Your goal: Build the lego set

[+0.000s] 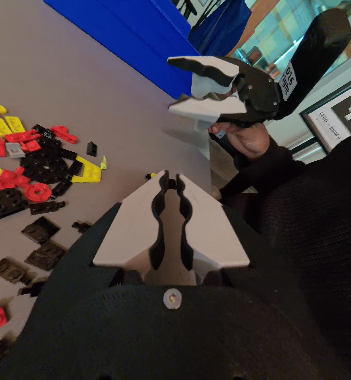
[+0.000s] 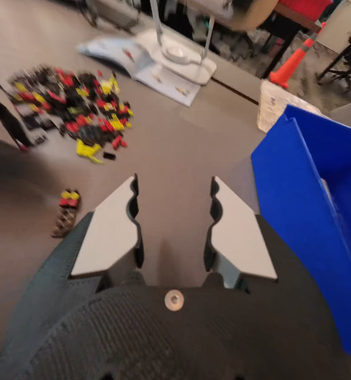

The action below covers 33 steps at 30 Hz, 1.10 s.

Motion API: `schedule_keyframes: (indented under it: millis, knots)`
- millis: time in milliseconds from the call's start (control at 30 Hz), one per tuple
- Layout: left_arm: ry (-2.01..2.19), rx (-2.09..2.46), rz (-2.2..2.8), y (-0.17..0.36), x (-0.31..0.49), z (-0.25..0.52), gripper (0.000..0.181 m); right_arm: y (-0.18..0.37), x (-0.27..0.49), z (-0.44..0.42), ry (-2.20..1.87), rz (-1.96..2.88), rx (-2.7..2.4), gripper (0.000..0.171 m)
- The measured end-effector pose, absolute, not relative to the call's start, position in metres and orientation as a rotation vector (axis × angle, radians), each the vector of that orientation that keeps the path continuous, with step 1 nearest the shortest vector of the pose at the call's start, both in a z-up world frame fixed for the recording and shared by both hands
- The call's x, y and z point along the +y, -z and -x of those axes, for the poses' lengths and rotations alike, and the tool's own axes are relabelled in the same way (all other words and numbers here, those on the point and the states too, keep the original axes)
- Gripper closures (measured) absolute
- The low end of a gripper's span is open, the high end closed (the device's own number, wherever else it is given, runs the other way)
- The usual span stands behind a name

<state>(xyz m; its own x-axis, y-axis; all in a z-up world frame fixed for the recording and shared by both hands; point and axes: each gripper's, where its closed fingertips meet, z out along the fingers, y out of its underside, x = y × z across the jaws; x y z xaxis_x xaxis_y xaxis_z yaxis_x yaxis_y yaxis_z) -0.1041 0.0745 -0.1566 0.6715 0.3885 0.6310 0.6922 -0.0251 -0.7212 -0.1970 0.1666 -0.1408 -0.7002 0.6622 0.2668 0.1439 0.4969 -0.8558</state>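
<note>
Red, yellow, black lego pile [image 2: 73, 109], left hand-held gripper [image 1: 172, 179] pinching black piece [image 1: 172, 183], right hand-held gripper [image 2: 174, 178] apart

Left gripper [image 1: 172, 179] fingers [image 1: 164, 181] pinching a small black piece [image 1: 172, 183] beside loose Lego pieces [image 1: 36, 164].

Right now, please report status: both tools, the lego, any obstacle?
Left tool pinching small black piece. Right tool open, empty. Lego pile on table, ahead left. Blue bin close at right.
</note>
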Motion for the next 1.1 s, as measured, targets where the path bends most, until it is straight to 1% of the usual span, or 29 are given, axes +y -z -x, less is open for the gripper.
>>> schedule_keyframes:
  millis: [33,67,100,133,200,233,300,333,433,467,533,567,633,700,800,867,900,1067,1100]
  knots:
    - [0.262,-0.884,1.669,0.158,0.073,0.105,0.181,0.151,0.170,0.198,-1.070,0.631,-2.177,0.093]
    - [0.223,-0.885,1.705,0.161,0.071,0.105,0.181,0.161,0.172,0.196,-1.005,0.590,-2.208,0.094]
    - [0.196,-0.879,1.742,0.164,0.070,0.104,0.181,0.166,0.171,0.193,-0.973,0.554,-2.235,0.101]
    - [0.188,-0.859,1.776,0.166,0.072,0.101,0.181,0.166,0.168,0.189,-0.989,0.521,-2.252,0.114]
    - [0.177,-0.822,1.787,0.164,0.078,0.096,0.181,0.156,0.151,0.177,-1.160,0.460,-2.276,0.160]
    - [0.176,-0.799,1.762,0.158,0.082,0.094,0.181,0.147,0.142,0.170,-1.287,0.445,-2.268,0.171]
    - [0.149,-0.767,1.712,0.145,0.086,0.094,0.181,0.125,0.138,0.176,-1.482,0.539,-2.109,0.165]
    - [0.124,-0.749,1.712,0.143,0.086,0.094,0.181,0.120,0.135,0.176,-1.533,0.530,-2.067,0.171]
    - [0.044,-0.717,1.737,0.144,0.086,0.094,0.181,0.128,0.110,0.156,-1.530,0.341,-2.178,0.171]
    - [0.020,-0.710,1.726,0.141,0.086,0.095,0.181,0.124,0.102,0.153,-1.550,0.305,-2.151,0.171]
    - [-0.065,-0.725,1.696,0.136,0.083,0.099,0.181,0.100,0.100,0.162,-1.567,0.367,-1.962,0.163]
    - [-0.123,-0.735,1.685,0.134,0.080,0.102,0.181,0.084,0.104,0.167,-1.566,0.386,-1.865,0.168]
    - [-0.199,-0.724,1.698,0.133,0.079,0.102,0.181,0.061,0.111,0.168,-1.570,0.316,-1.767,0.171]
    - [-0.242,-0.714,1.692,0.131,0.079,0.101,0.181,0.053,0.125,0.174,-1.550,0.336,-1.749,0.171]
    - [-0.251,-0.700,1.675,0.127,0.080,0.099,0.180,0.055,0.136,0.182,-1.548,0.427,-1.797,0.171]
    - [-0.248,-0.678,1.675,0.126,0.080,0.097,0.179,0.059,0.135,0.180,-1.558,0.389,-1.818,0.171]
    - [-0.255,-0.671,1.675,0.126,0.079,0.098,0.181,0.062,0.135,0.179,-1.550,0.364,-1.814,0.171]
    - [-0.291,-0.648,1.666,0.123,0.077,0.099,0.181,0.082,0.124,0.167,-1.524,0.263,-1.921,0.171]
    - [-0.282,-0.640,1.664,0.123,0.078,0.097,0.175,0.082,0.123,0.168,-1.538,0.287,-1.914,0.153]
